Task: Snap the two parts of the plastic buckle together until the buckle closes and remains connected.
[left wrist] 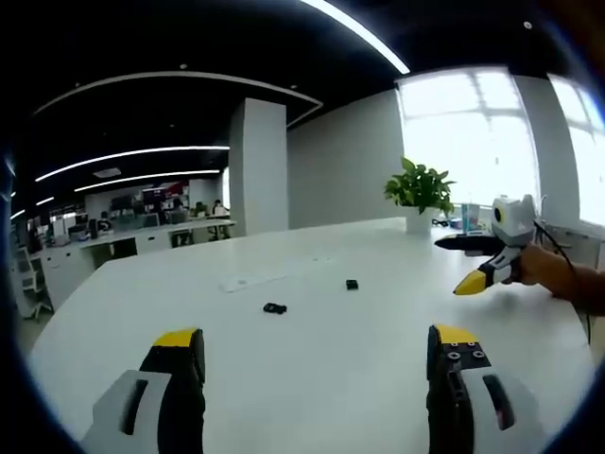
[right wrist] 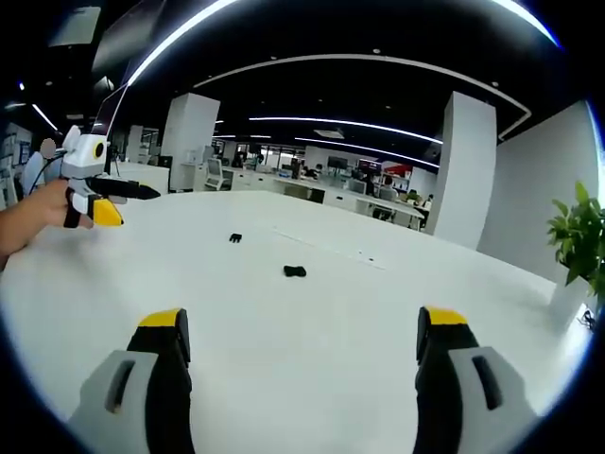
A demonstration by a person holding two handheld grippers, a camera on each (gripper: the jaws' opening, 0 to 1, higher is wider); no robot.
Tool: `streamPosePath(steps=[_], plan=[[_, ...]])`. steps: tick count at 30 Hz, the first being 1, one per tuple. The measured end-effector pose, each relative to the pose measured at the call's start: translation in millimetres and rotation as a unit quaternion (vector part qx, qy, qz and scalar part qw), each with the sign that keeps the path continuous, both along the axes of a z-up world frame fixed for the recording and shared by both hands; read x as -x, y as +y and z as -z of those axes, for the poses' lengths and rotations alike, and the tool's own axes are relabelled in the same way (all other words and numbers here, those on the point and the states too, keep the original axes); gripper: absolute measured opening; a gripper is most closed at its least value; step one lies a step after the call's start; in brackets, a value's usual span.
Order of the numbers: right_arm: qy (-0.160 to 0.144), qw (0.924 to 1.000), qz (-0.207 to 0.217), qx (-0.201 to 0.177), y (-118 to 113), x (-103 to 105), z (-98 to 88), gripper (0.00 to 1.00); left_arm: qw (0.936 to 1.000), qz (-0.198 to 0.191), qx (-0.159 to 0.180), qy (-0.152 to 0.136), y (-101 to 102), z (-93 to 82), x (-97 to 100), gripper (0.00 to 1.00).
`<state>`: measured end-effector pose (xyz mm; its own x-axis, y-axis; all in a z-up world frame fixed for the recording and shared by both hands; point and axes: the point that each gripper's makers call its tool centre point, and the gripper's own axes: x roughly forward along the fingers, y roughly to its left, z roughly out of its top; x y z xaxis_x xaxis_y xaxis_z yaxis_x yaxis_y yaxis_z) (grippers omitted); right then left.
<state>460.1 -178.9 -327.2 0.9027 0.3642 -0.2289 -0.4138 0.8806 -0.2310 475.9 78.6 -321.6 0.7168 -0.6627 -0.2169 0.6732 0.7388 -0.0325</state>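
Both grippers wide open, holding nothing. The 2 buckle halves (left wrist: 275, 307) (left wrist: 352, 284) lie apart on the white table (left wrist: 312, 378), nearer than the potted plant (left wrist: 419, 189). They look tiny, light, stiff, probably slippery; I'd pinch each by its flat sides.

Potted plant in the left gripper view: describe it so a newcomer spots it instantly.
Start at the big white table and follow it to its far edge under the bright window. There stands the leafy green plant in a white pot, the one green thing, far taller than the two small black buckle parts.
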Motion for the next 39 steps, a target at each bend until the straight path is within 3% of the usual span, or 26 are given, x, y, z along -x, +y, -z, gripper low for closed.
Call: streamPosePath(steps=[10,39], plan=[[0.0,1.0,0.002,0.003,-1.5,-1.5,1.6,1.0,0.9998,-0.003,0.018,-0.01,-0.4,-6.6,-1.0,1.0],[-0.001,1.0,-0.001,-0.003,0.2,2.0,-1.5,1.0,0.9997,-0.003,0.02,-0.011,0.0,-8.6,-1.0,1.0]])
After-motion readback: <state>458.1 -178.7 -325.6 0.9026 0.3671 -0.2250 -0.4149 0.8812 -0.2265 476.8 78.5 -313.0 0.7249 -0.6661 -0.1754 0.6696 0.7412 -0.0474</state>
